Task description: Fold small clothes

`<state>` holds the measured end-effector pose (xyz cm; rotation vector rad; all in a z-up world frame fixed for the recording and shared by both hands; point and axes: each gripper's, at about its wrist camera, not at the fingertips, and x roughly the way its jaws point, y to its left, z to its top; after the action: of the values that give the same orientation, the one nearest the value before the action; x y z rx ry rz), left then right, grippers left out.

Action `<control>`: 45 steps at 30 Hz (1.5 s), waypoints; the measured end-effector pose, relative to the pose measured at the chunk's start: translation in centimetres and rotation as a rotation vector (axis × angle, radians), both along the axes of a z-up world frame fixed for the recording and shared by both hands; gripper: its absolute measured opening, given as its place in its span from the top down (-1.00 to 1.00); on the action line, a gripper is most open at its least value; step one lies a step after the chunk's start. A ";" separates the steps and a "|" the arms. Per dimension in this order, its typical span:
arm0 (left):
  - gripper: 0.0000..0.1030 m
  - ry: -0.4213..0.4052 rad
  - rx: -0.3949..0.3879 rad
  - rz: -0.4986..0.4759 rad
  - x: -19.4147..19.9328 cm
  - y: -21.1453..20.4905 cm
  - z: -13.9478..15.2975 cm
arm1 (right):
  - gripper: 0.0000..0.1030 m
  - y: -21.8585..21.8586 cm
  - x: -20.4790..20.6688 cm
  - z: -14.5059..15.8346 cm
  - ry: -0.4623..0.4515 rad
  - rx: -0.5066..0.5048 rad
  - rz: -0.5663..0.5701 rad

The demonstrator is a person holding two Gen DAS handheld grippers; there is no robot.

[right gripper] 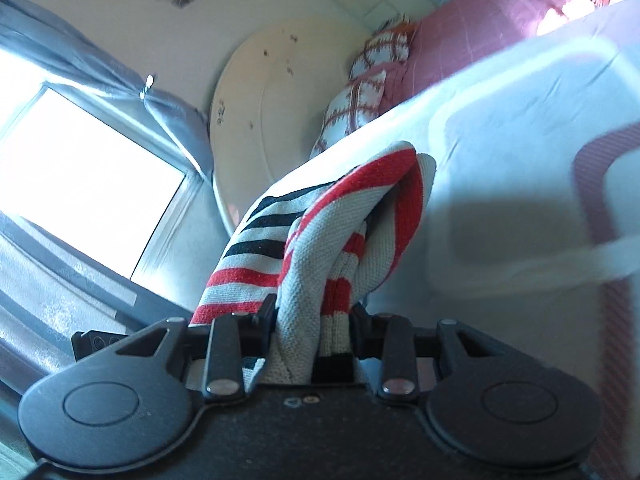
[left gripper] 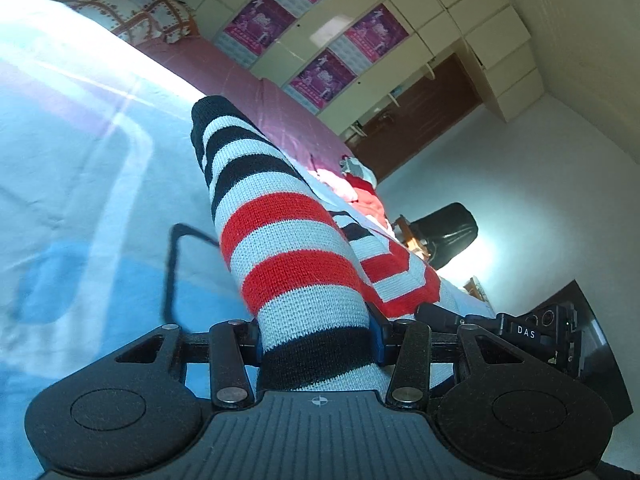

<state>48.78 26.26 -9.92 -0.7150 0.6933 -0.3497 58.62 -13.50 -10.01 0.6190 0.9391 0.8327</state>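
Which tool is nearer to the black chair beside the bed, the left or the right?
Right, probably. The right tool is on the side toward the black chair; the left tool is farther from it.

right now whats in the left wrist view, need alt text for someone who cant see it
The left gripper is shut on a striped knit garment in black, white and red, which stretches away from the camera over a pale blue bedsheet. Behind are a pink quilt and cream cupboards with purple posters.

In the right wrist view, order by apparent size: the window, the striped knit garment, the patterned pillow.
1. Window, largest.
2. Striped knit garment; near the camera, so its rank against the window is unsure.
3. Patterned pillow, clearly smallest, though farthest.
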 end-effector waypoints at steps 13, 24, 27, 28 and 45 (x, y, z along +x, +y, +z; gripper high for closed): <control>-0.16 0.046 0.028 0.174 -5.7 2.2 -4.6 | 0.21 -2.0 -2.5 -3.1 0.106 -0.065 -0.117; -0.16 -0.097 0.288 0.108 -10.1 -2.7 0.4 | 0.76 4.0 -9.5 4.2 -0.279 -0.348 0.114; -0.16 -0.124 0.385 0.102 -12.3 -4.5 1.1 | 0.91 4.4 -10.8 3.2 -0.297 -0.435 0.100; -0.16 -0.122 0.394 0.097 -12.6 -4.7 1.0 | 0.93 4.3 -11.4 3.0 -0.298 -0.450 0.096; -0.16 -0.147 0.579 0.053 -14.7 -6.2 0.0 | 1.00 3.8 -12.6 -0.4 -0.205 -0.445 -0.027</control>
<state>34.05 20.11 -9.96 -0.1549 0.5943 -0.1365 46.04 -9.75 -10.46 0.1570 0.8878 0.6207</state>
